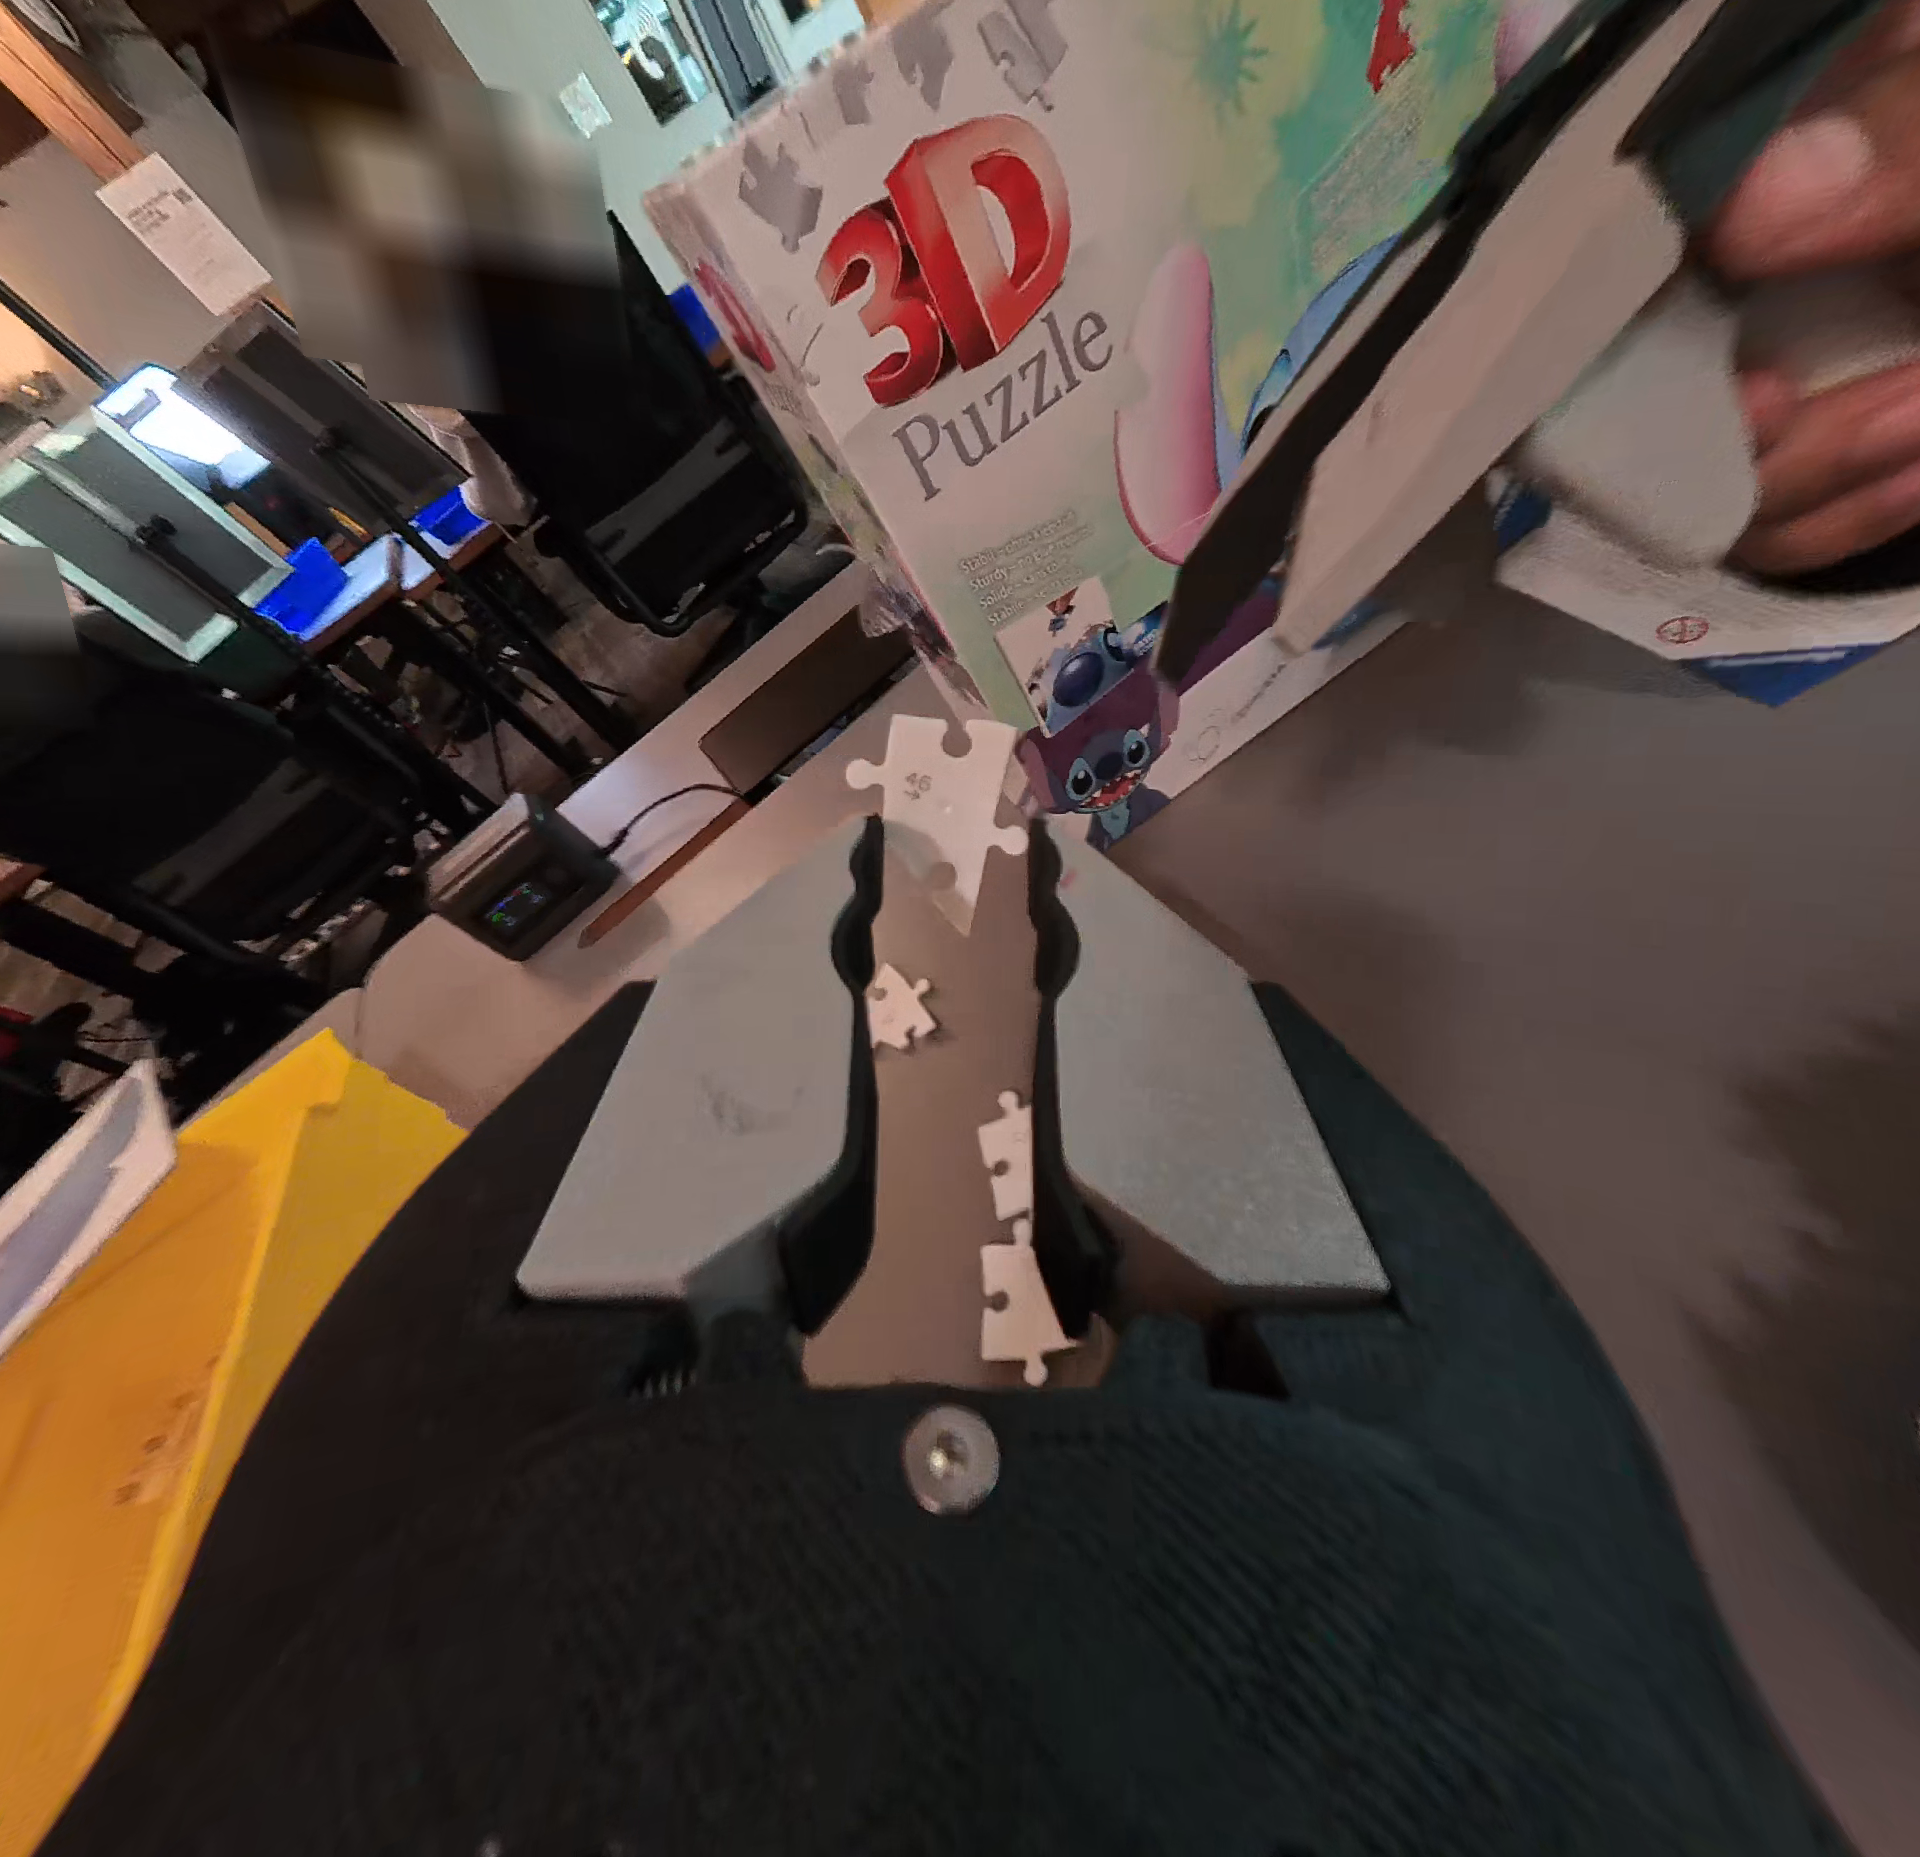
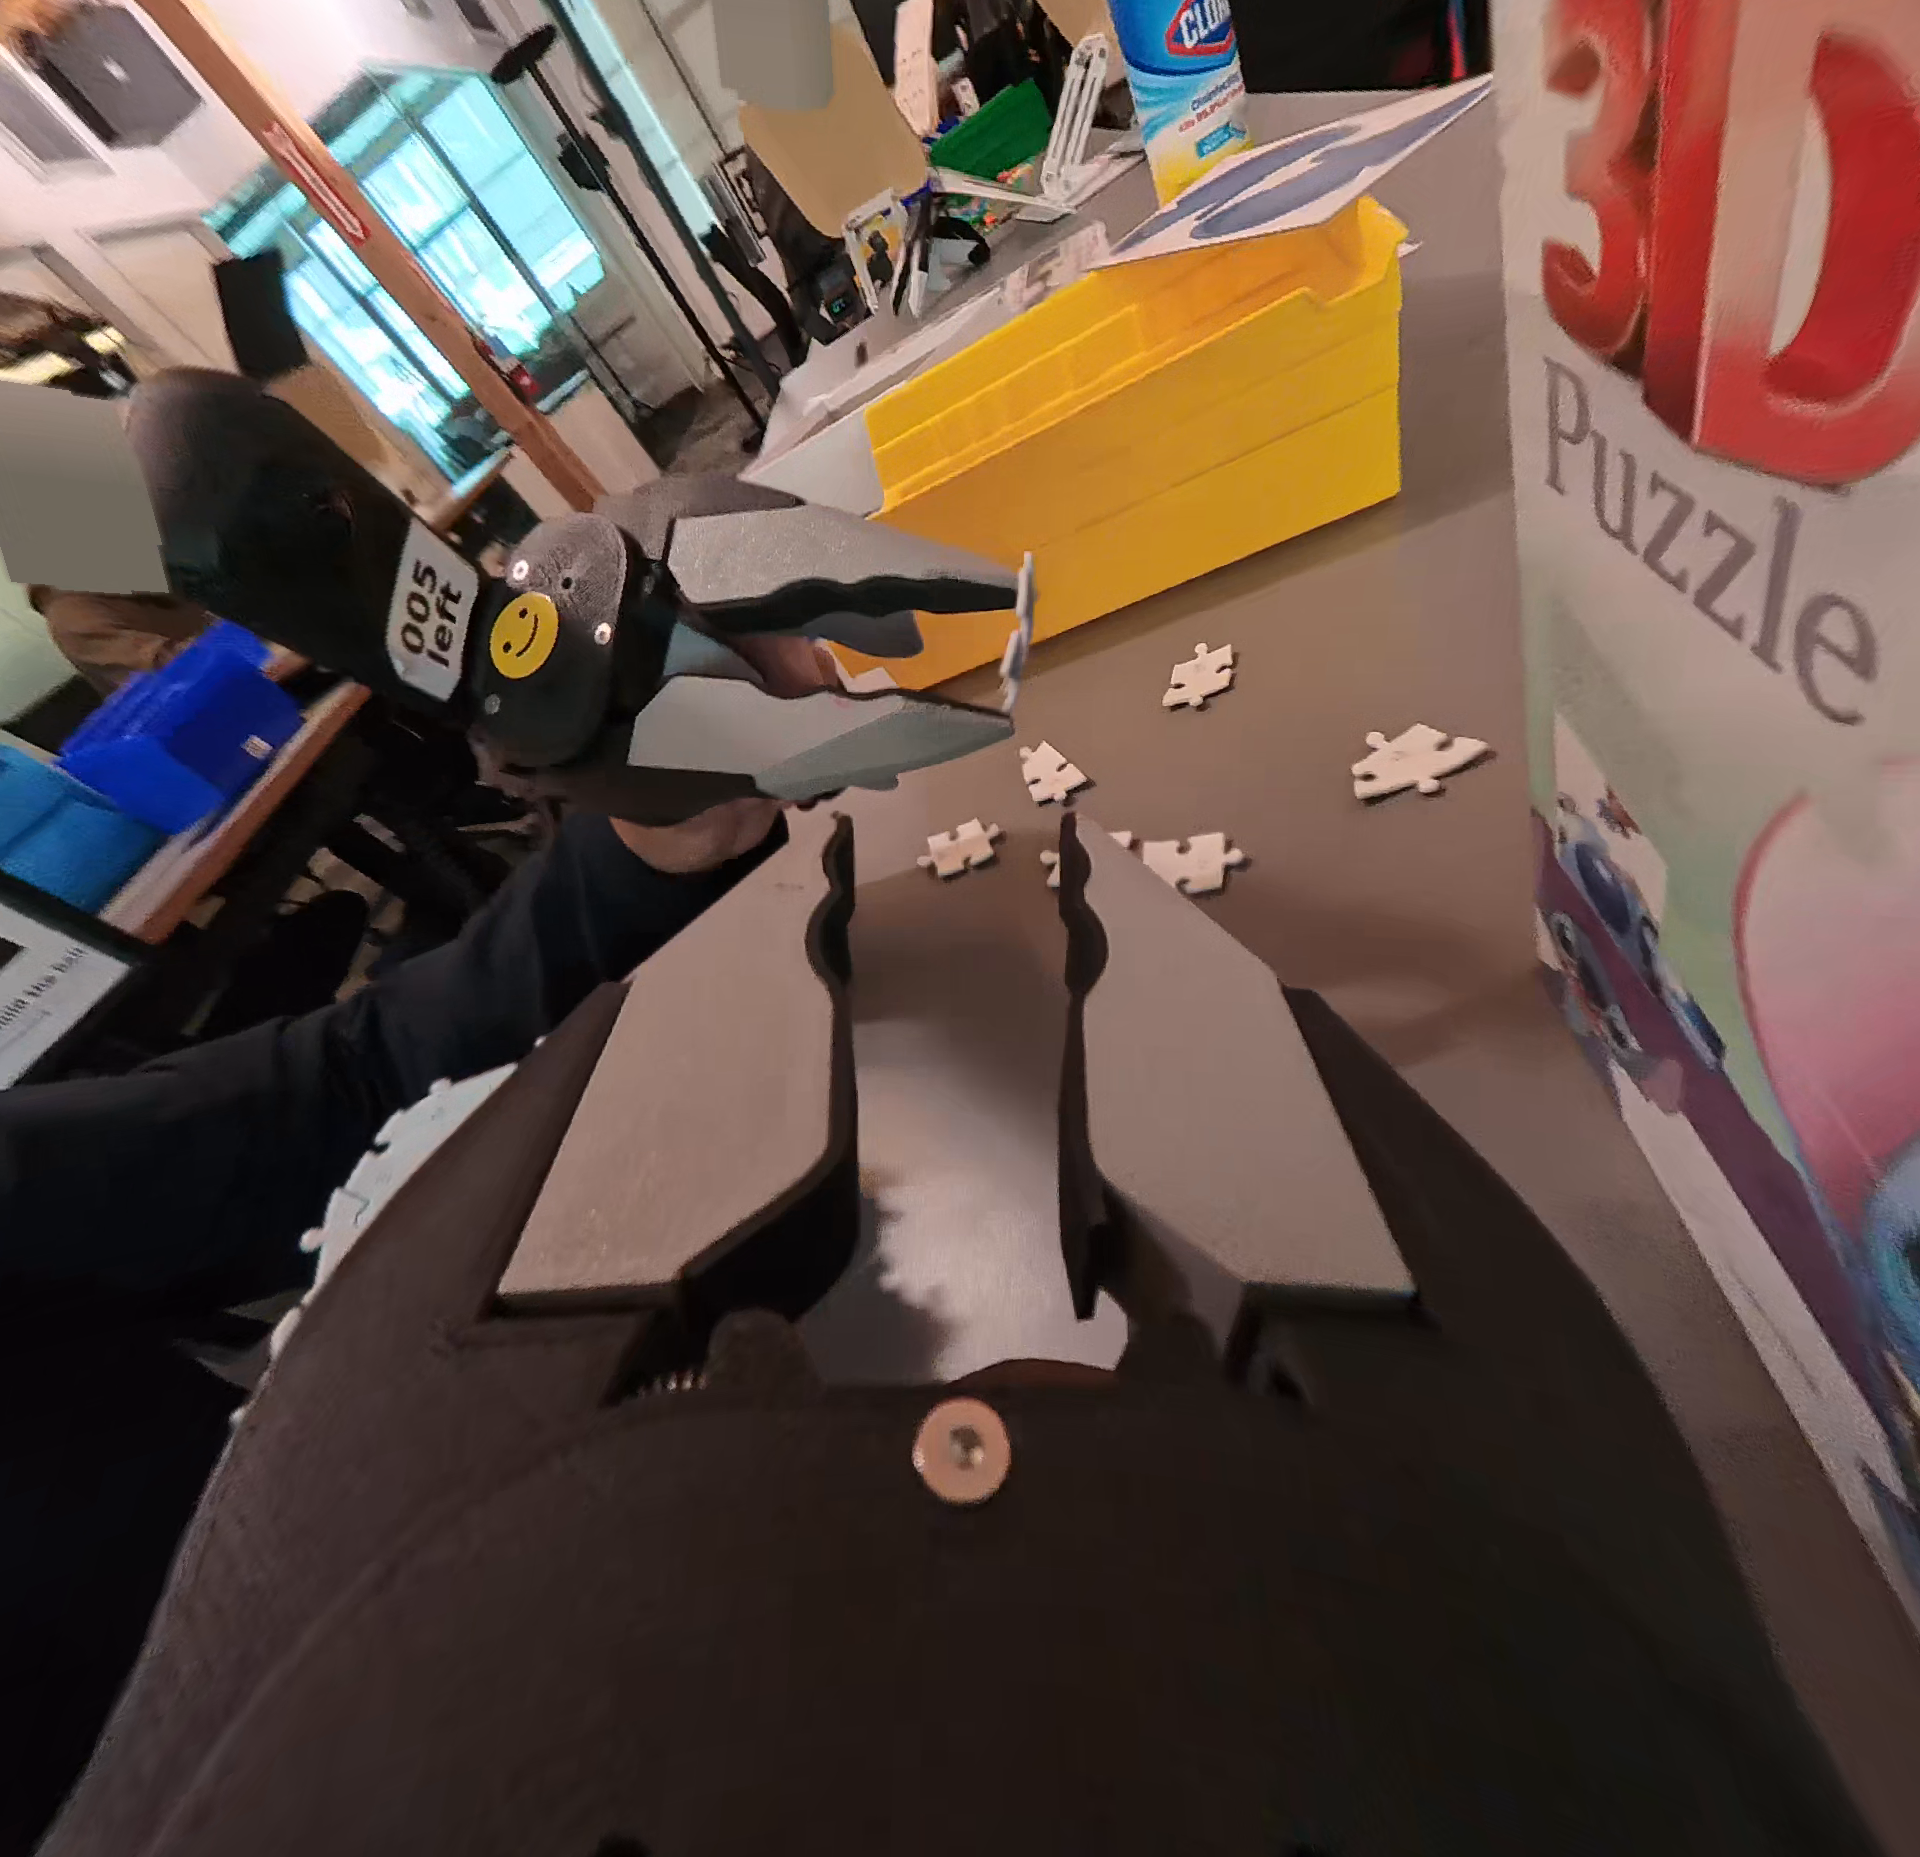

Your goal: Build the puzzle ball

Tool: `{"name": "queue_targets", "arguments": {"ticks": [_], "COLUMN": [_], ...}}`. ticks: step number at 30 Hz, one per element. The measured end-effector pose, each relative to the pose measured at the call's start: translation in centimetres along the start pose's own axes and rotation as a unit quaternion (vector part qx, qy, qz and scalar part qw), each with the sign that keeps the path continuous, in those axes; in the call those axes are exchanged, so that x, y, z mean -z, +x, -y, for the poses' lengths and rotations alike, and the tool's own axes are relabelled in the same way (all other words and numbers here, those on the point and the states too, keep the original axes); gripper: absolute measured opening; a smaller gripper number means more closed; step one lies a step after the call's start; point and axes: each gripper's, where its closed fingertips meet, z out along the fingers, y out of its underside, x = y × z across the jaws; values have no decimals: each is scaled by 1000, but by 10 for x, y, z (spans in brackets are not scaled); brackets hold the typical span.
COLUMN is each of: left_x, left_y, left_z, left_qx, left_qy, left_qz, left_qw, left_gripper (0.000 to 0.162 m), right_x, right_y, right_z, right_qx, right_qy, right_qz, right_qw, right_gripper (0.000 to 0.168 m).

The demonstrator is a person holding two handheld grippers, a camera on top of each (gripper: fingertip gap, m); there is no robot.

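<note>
The puzzle box bore large lettering. Before it, the puzzle piece carried a number. Left of it, a sticker on the left gripper and a canister were printed.

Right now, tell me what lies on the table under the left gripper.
Loose white puzzle pieces lie on the grey table below the left gripper, which holds one piece. The gripper body hides anything beneath it.

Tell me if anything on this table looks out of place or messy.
Nothing looks damaged. Loose puzzle pieces lie scattered, pale side up, on the grey table beside the upright puzzle box. The left gripper holds one piece by its edges, lifted off the table.
</note>
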Motion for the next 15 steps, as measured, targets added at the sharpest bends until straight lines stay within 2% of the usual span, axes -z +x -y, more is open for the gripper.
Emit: {"name": "queue_targets", "arguments": {"ticks": [3,6,15], "left_x": [-6,-5,-6], "left_y": [0,-6,9], "left_z": [-16,-23,-12], "left_qx": [41,38,48], "left_qy": [-18,-25,3], "left_qz": [-15,4,-14], "left_qw": [999,999,999], "left_gripper": [25,25,25], "right_x": [-18,-26,-40], "right_y": [12,24,19], "right_z": [-5,-9,-21], "right_qx": [-11,-14,2], "right_qy": [14,15,-16], "right_qz": [19,12,18], "right_qw": [1000,1000,1000], "right_gripper": [39,38,37]}}
